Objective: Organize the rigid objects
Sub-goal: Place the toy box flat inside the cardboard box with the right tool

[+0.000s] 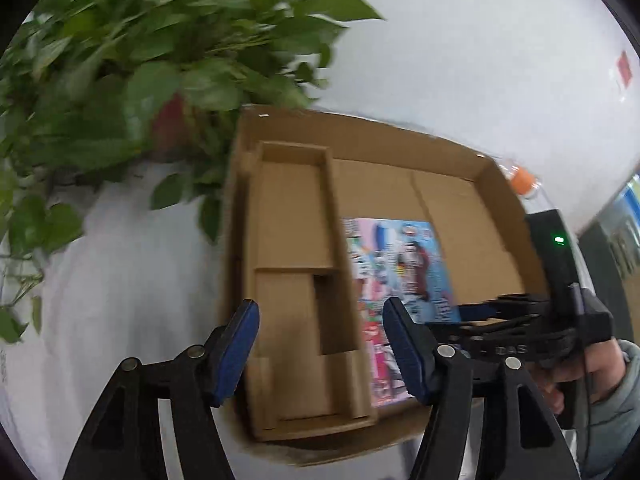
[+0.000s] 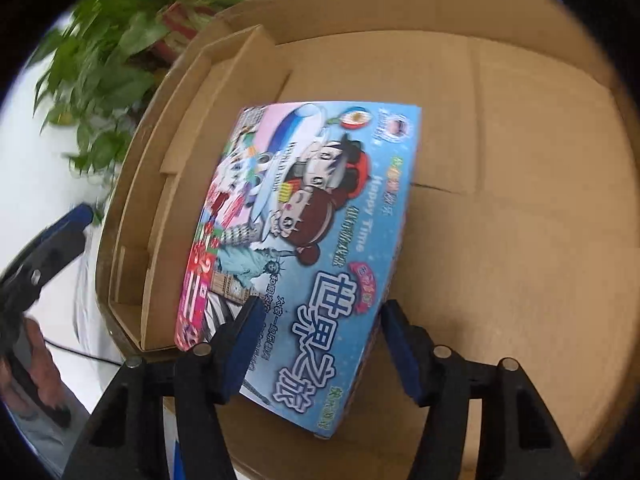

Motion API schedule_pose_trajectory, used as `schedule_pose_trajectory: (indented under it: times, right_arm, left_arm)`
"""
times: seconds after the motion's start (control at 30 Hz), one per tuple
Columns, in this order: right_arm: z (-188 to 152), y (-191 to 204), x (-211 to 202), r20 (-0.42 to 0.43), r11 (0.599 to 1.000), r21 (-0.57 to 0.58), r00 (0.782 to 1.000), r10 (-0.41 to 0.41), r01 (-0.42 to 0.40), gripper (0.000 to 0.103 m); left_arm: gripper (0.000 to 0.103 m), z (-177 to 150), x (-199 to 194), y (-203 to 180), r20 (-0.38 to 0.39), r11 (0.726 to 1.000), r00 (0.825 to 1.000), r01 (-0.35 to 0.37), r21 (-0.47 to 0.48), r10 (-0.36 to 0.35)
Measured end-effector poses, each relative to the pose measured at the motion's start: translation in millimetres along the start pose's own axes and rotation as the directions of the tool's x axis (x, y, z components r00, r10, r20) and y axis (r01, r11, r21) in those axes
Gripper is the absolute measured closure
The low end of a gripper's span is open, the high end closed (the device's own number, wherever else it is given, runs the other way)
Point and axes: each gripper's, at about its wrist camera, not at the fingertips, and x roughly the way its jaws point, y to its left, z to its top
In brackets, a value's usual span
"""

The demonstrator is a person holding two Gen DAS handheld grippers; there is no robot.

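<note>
A colourful printed game box (image 2: 320, 208) lies inside a wide, shallow cardboard carton (image 2: 520, 240), beside a folded cardboard insert (image 1: 292, 216) along the carton's left side. My right gripper (image 2: 320, 348) hovers close over the box's near end. Its left pad overlaps the printed face and its right pad stands just off the box's right edge, neither visibly pressing. In the left wrist view the game box (image 1: 400, 280) lies flat on the floor of the carton (image 1: 400, 144). My left gripper (image 1: 322, 354) stands open over the carton's near edge with nothing between its fingers. The right gripper (image 1: 492, 314) reaches in from the right.
A leafy potted plant (image 1: 140, 60) in a red pot crowds the carton's far left corner on the white table. A bottle with an orange cap (image 1: 524, 182) stands behind the carton's right wall. A person's hand (image 1: 592, 372) holds the right gripper.
</note>
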Motion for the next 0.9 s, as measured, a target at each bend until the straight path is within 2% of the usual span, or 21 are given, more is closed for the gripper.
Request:
schedule_pose_trajectory:
  times: [0.07, 0.13, 0.27, 0.33, 0.4, 0.47, 0.53, 0.63, 0.67, 0.7, 0.77, 0.9]
  right_arm:
    - [-2.9, 5.2, 0.9, 0.000, 1.000, -0.031, 1.000, 0.002, -0.002, 0.041]
    - [-5.8, 0.7, -2.2, 0.005, 0.999, -0.035, 1.000, -0.007, 0.007, 0.039]
    - [-3.2, 1.5, -14.4, 0.020, 0.998, -0.060, 1.000, -0.003, 0.004, 0.038]
    - [8.6, -2.3, -23.3, 0.062, 1.000, -0.019, 0.998, -0.002, 0.004, 0.038]
    - [28.2, -9.2, -32.2, 0.116, 1.000, 0.026, 0.993, -0.012, 0.009, 0.038]
    - [50.9, -14.2, -39.4, 0.179, 0.996, 0.067, 0.982, -0.066, 0.055, 0.038]
    - [72.1, -20.1, -39.4, 0.207, 0.994, 0.107, 0.977, -0.056, 0.034, 0.038]
    - [95.9, -28.6, -19.0, 0.176, 0.989, 0.144, 0.983, -0.048, 0.022, 0.043]
    - [97.7, -28.8, -6.2, 0.126, 0.989, 0.145, 0.991, -0.050, 0.031, 0.056]
    - [93.7, -27.4, 3.9, 0.101, 0.990, 0.139, 0.994, -0.051, 0.037, 0.055]
    - [84.6, -24.5, 2.3, 0.133, 0.992, 0.122, 0.990, -0.048, 0.032, 0.055]
    - [72.0, -24.8, 2.1, 0.099, 0.989, 0.147, 0.995, -0.006, -0.008, 0.052]
  left_arm:
    - [0.041, -6.4, -4.6, 12.9, 0.009, 0.999, 0.999, -0.038, -0.024, 0.038]
    - [0.041, -13.5, -3.7, 28.3, 0.011, 0.998, 1.000, -0.014, -0.061, 0.015]
    - [0.041, -22.2, -10.1, 41.8, 0.027, 0.994, 0.999, -0.044, -0.096, 0.047]
    - [0.041, -27.2, -11.0, 47.8, 0.037, 0.993, 0.999, -0.007, -0.121, 0.012]
    - [0.040, -30.6, -13.4, 46.3, 0.050, 0.995, 0.999, -0.002, -0.097, 0.007]
    - [0.041, -33.1, -15.9, 39.3, 0.053, 0.997, 0.998, 0.021, -0.069, -0.018]
    - [0.041, -32.5, -12.7, 30.1, 0.055, 0.998, 0.998, 0.043, -0.052, -0.040]
    - [0.041, -38.7, -13.3, 16.3, 0.053, 0.998, 0.997, 0.060, -0.024, -0.058]
    - [0.040, -41.0, -13.5, 12.4, 0.054, 0.998, 0.996, 0.066, -0.019, -0.065]
    - [0.040, -42.9, -13.4, 10.6, 0.053, 0.997, 0.996, 0.077, -0.020, -0.076]
    - [0.041, -44.3, -12.3, 8.2, 0.044, 0.996, 0.995, 0.089, -0.026, -0.087]
    - [0.040, -47.8, -16.4, 2.3, 0.055, 0.993, 0.992, 0.113, -0.020, -0.112]
